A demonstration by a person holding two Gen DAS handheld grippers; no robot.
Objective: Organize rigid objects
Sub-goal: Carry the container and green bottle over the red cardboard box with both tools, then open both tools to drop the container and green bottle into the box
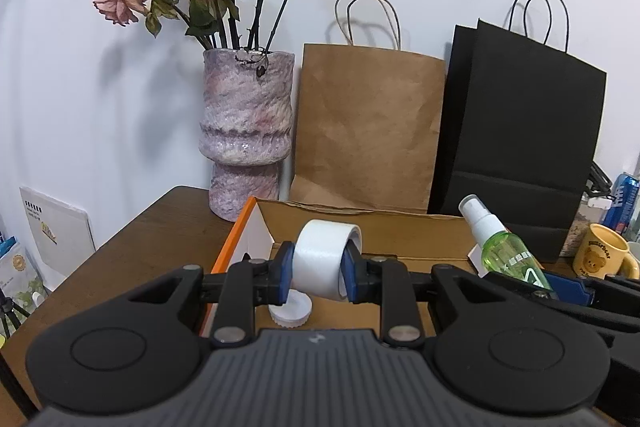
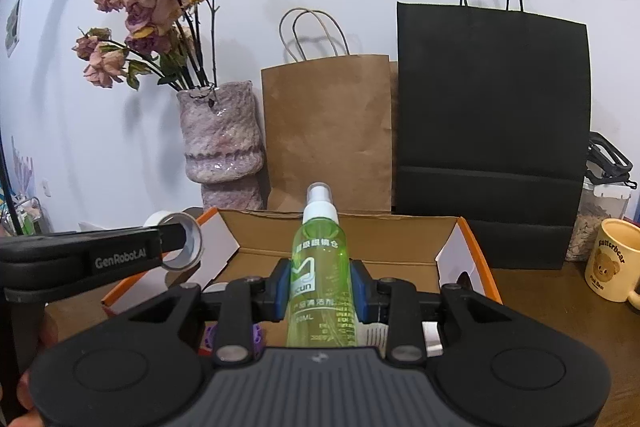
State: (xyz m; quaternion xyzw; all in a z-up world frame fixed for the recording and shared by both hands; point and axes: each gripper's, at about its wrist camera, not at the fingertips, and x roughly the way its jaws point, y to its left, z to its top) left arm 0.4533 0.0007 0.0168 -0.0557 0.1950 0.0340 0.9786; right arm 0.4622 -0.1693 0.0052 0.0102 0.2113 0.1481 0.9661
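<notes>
Left tongs [image 1: 316,273] pinch the tape [image 1: 326,259], right tongs [image 2: 320,293] clamp the bottle [image 2: 320,267] (smooth plastic), which could slip before reaching the box [image 2: 360,227].

A home: dried roses in a vase [image 1: 245,131], paper bags, bear mug [image 2: 614,259]

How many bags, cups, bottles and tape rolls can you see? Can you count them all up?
Bags: 2, a brown bag and a black bag
Cups: 1, a yellow mug
Bottles: 1, a green spray bottle in the right gripper
Tape rolls: 1, a white tape roll in the left gripper
Total: 5
</notes>
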